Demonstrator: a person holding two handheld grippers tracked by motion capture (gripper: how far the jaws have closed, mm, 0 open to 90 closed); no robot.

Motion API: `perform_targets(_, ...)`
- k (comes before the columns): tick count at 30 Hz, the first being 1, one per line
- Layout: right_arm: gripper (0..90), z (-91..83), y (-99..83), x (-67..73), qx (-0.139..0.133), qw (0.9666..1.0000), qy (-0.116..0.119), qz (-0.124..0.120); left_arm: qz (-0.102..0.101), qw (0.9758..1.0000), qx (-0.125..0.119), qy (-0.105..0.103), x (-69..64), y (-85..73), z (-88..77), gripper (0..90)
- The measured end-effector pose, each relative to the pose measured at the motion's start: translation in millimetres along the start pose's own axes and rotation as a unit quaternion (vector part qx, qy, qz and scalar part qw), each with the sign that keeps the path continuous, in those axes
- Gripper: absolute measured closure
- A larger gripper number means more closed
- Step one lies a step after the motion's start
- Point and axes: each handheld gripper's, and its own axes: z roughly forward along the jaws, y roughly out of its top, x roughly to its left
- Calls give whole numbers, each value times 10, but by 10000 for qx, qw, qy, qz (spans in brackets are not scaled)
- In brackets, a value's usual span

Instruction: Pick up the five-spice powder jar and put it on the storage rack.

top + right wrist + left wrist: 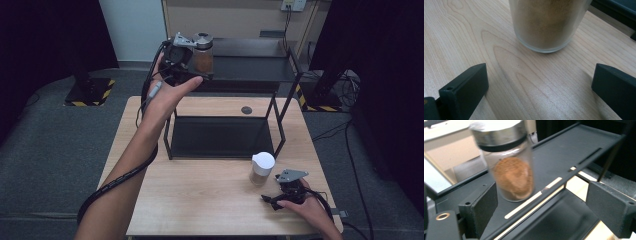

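Observation:
A glass jar with a silver lid (203,52) (511,175), holding reddish-brown powder, stands on the top shelf (250,67) (564,152) of a black rack, near its front left edge. My left gripper (192,65) (544,202) is open just in front of the jar, and its pads touch nothing. On the wooden table (200,200) stands a white-lidded jar (262,167) (547,25) of tan powder. My right gripper (277,192) (539,85) rests low on the table just short of that jar, jaws wide apart and empty.
The rack's lower tray (220,137) sits on the table under the top shelf, framed by thin black legs (277,112). A small dark round hole (246,110) marks the table behind it. Cables trail from both grippers. Dark floor surrounds the table.

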Motion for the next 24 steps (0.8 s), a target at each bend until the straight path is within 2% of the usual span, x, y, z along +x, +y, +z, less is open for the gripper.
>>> perform_targets(4, 15, 0, 0, 0, 0, 10000, 0, 2, 231, 9995, -97, -217, -21, -107, -15, 102)
perform_targets(9, 15, 0, 0, 0, 0, 10000, 0, 1, 577, 9970, -111, -508, -3, -213, 35, 103)
perform_targets(12, 15, 1, -3, 1, -7, 10000, 0, 3, 666, 9962, 7, -564, -6, -249, 81, 110)
perform_targets(16, 15, 1, -2, 0, -7, 10000, 0, 3, 777, 9943, -32, -732, 9, -342, 132, 111)
perform_targets(19, 15, 1, -2, 0, -7, 10000, 0, 3, 944, 9914, -49, -906, 21, -402, 180, 107)
perform_targets(24, 15, 1, -2, 0, -7, 10000, -1, 2, 1210, 9849, -52, -1234, 52, -525, 310, 111)
